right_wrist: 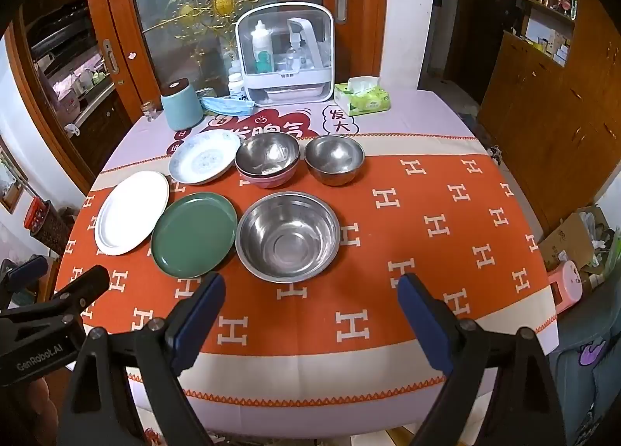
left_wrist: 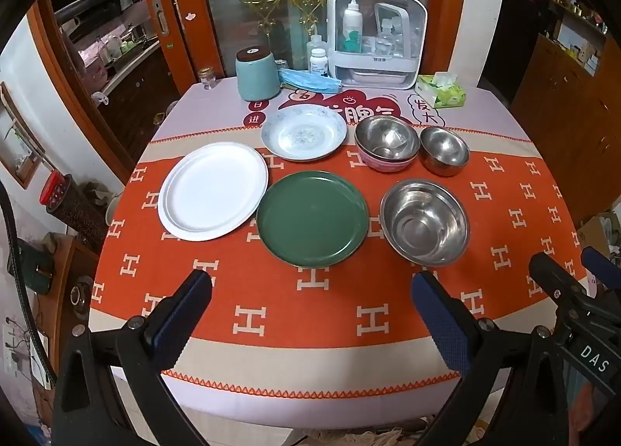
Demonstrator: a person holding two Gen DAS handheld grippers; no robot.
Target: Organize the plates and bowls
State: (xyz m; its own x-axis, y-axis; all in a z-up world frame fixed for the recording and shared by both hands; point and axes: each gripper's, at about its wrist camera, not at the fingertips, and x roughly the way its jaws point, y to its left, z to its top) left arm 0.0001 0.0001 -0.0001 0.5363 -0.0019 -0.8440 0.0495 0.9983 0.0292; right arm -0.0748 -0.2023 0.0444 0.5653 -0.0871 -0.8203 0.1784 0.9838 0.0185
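Observation:
On the orange tablecloth lie a white plate (left_wrist: 212,191) (right_wrist: 132,212), a green plate (left_wrist: 312,218) (right_wrist: 194,234), and a patterned plate (left_wrist: 303,132) (right_wrist: 204,158) behind them. A large steel bowl (left_wrist: 425,222) (right_wrist: 287,236) sits right of the green plate. A steel bowl nested in a pink bowl (left_wrist: 387,143) (right_wrist: 267,161) and a small steel bowl (left_wrist: 444,150) (right_wrist: 334,159) stand at the back. My left gripper (left_wrist: 310,283) is open and empty above the table's near part. My right gripper (right_wrist: 310,285) is open and empty, just in front of the large bowl.
At the table's back stand a teal canister (left_wrist: 257,73) (right_wrist: 181,104), a blue face mask (left_wrist: 310,80), a white storage box with bottles (left_wrist: 375,38) (right_wrist: 285,54) and a tissue pack (left_wrist: 440,89) (right_wrist: 361,95). A wooden cabinet (right_wrist: 543,104) stands to the right.

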